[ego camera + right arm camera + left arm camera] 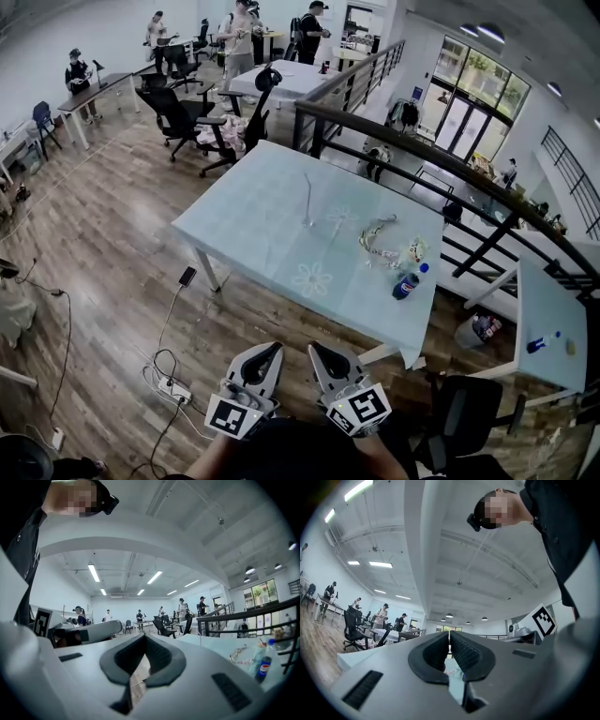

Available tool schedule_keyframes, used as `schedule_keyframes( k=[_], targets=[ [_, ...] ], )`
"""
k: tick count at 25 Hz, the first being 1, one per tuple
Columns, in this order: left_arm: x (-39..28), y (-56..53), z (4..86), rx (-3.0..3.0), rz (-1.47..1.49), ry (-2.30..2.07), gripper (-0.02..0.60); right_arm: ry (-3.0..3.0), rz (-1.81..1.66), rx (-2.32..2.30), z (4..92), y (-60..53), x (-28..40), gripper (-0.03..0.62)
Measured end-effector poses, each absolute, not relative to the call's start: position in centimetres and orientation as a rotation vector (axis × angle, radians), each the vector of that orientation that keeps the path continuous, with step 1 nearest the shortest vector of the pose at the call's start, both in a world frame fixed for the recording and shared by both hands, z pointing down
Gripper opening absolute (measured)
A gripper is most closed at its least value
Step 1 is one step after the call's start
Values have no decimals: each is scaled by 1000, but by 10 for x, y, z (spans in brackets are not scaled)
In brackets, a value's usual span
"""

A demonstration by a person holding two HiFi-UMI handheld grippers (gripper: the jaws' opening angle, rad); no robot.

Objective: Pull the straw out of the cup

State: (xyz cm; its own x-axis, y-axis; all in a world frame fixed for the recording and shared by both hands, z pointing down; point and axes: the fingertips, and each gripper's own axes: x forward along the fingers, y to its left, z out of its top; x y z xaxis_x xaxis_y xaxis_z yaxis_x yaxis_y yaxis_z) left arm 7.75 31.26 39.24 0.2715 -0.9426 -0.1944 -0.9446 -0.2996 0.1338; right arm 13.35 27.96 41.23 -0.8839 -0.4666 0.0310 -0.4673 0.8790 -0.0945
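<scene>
A thin straw (307, 195) stands upright in a small clear cup (307, 222), hard to make out, near the middle of the pale blue table (253, 225). Both grippers sit at the bottom of the head view, well short of the table's near edge. My left gripper (272, 348) (449, 633) has its ribbed pads together with nothing between them. My right gripper (317, 350) (144, 637) is shut and empty too. Both point roughly level toward the table. The cup and straw do not show in either gripper view.
On the table's right part lie a tangled cord-like item (373, 242) and a Pepsi bottle (405, 284) (264, 660). A dark railing (422, 155) runs behind the table. A phone (187, 276) and cables (169, 361) lie on the wooden floor at left. Office chairs (187, 117) and people stand farther back.
</scene>
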Motion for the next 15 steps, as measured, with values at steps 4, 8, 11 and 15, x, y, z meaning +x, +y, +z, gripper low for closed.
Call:
schedule_keyframes(
  k=[4,8,11,15],
  targets=[
    [57,275,389,-2511,377,1829,20,-3035,159,798,409,245,116,9],
    [35,244,384,-2527,387,1797,20,-3021,162,834,409,216,96,9],
    [19,224,383,-2550,384,1774,20,-3010,159,873,406,195,80,9],
    [-3,201,385,-2580,378,1754,20,-2998,159,912,405,172,59,9]
  ],
)
